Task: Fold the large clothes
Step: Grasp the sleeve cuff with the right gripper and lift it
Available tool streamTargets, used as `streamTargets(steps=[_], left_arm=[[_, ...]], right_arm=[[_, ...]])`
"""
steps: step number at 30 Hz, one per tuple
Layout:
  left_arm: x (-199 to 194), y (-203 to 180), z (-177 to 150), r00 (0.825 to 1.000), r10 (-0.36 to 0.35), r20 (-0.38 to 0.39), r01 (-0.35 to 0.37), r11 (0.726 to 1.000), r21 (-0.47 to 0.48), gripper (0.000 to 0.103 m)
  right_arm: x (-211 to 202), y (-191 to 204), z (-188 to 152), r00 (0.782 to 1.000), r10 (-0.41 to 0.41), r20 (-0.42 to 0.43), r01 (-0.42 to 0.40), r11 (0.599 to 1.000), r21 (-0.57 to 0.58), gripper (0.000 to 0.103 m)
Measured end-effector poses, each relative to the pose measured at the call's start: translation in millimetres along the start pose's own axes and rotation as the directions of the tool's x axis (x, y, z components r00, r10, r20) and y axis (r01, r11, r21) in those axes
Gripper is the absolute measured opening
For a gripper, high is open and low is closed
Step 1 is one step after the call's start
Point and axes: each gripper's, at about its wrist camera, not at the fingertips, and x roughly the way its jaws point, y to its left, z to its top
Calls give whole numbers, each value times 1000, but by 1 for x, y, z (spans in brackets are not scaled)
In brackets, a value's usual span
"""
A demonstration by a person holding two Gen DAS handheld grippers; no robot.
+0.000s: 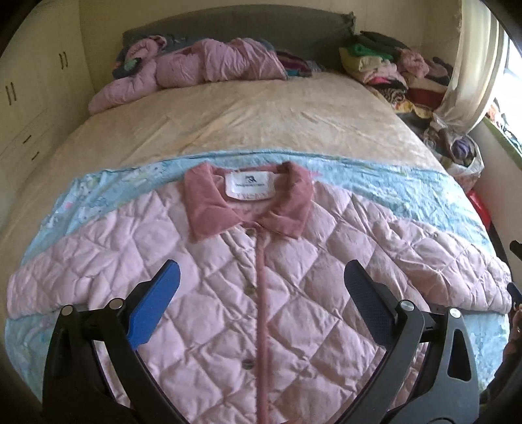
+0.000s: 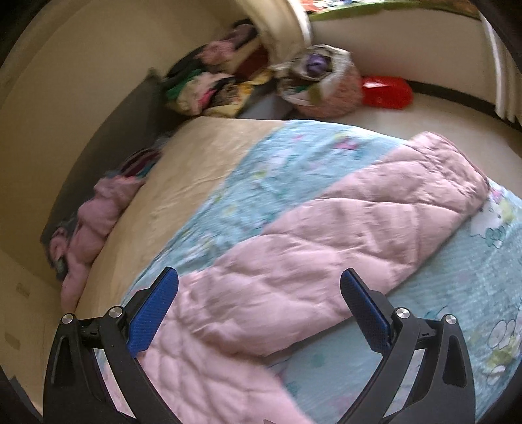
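Note:
A pink quilted jacket (image 1: 261,280) lies flat and face up on a light blue printed blanket (image 1: 424,189), buttoned down the front, its darker pink collar (image 1: 248,202) toward the headboard. My left gripper (image 1: 261,277) hovers open above the jacket's chest, nothing between its blue pads. The right wrist view is blurred. In it my right gripper (image 2: 259,287) stands open over the jacket's spread sleeve (image 2: 375,221), which reaches out toward the blanket's (image 2: 293,156) edge. A person's hand shows at the right edge of the left wrist view.
The beige mattress (image 1: 248,120) stretches to a grey headboard (image 1: 228,26). Crumpled pink garments (image 1: 202,65) lie at its head, and stacked clothes (image 1: 391,71) sit at the far right. A bag of clothes (image 2: 319,84) and a red item (image 2: 388,91) sit on the floor. Cupboards (image 1: 29,91) line the left wall.

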Motion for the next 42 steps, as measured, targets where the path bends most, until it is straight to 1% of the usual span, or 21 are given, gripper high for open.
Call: streamTargets(steps=[4, 6, 9, 11, 14, 15, 18, 20, 22, 24, 26, 27, 28, 29, 31, 34, 35, 38, 40, 42], left_arm=[[10, -16, 0, 1000, -3, -15, 3, 1000, 5, 94], [13, -23, 0, 1000, -1, -14, 1, 1000, 14, 94], [17, -33, 0, 1000, -4, -17, 4, 1000, 22, 94], [20, -38, -1, 1000, -14, -14, 14, 1000, 28, 94], [33, -38, -5, 999, -18, -41, 19, 1000, 20, 94], [37, -37, -7, 999, -12, -49, 13, 1000, 18, 94], [49, -33, -12, 997, 21, -69, -20, 999, 26, 94], [54, -30, -16, 996, 26, -88, -24, 999, 24, 94], [55, -26, -18, 995, 16, -98, -14, 1000, 15, 94], [53, -24, -18, 994, 9, -106, -7, 1000, 13, 94], [49, -23, -18, 995, 7, -97, -6, 1000, 14, 94], [45, -21, -17, 995, 3, -95, -2, 1000, 14, 94], [42, -20, -16, 996, -1, -94, 3, 1000, 14, 94], [38, -19, -16, 996, -4, -90, 6, 1000, 17, 94], [28, -17, -15, 997, -6, -74, 8, 1000, 30, 94], [14, -10, -12, 998, -12, -60, 14, 999, 31, 94], [11, -8, -11, 998, -12, -57, 14, 1000, 28, 94], [1, 2, -8, 999, -16, -39, 17, 1000, 18, 94], [-6, 11, -8, 999, -18, -30, 18, 1000, 13, 94], [-12, 19, -9, 1000, -16, -26, 16, 1000, 9, 94]], right_arm=[[15, -50, 15, 997, -77, -8, 78, 989, 128, 99], [19, -69, 19, 994, -107, -4, 106, 980, 170, 99], [23, -98, 25, 985, -175, 6, 168, 958, 233, 99], [30, -116, 26, 979, -204, -12, 200, 942, 271, 99], [42, -134, 26, 973, -226, -50, 230, 918, 324, 99], [46, -140, 26, 970, -235, -61, 241, 907, 345, 99], [61, -156, 25, 970, -221, -103, 244, 882, 404, 99], [66, -163, 27, 971, -217, -97, 237, 875, 422, 99], [65, -166, 30, 976, -211, -48, 211, 882, 422, 99], [66, -167, 34, 980, -199, -26, 190, 879, 436, 85], [66, -173, 36, 976, -217, -34, 208, 866, 454, 60], [65, -174, 38, 978, -205, -27, 194, 868, 456, 55], [63, -173, 41, 982, -188, -16, 175, 877, 447, 45], [61, -171, 43, 984, -175, -10, 162, 885, 437, 38], [52, -167, 48, 990, -141, 17, 120, 895, 430, 30], [30, -144, 56, 994, -72, 76, 38, 926, 376, 21], [24, -137, 59, 994, -54, 91, 18, 934, 356, 19], [3, -105, 68, 991, 14, 135, -49, 964, 260, 18], [-14, -76, 69, 984, 58, 167, -87, 981, 173, 17], [-29, -54, 66, 977, 100, 188, -121, 988, 100, 17]])
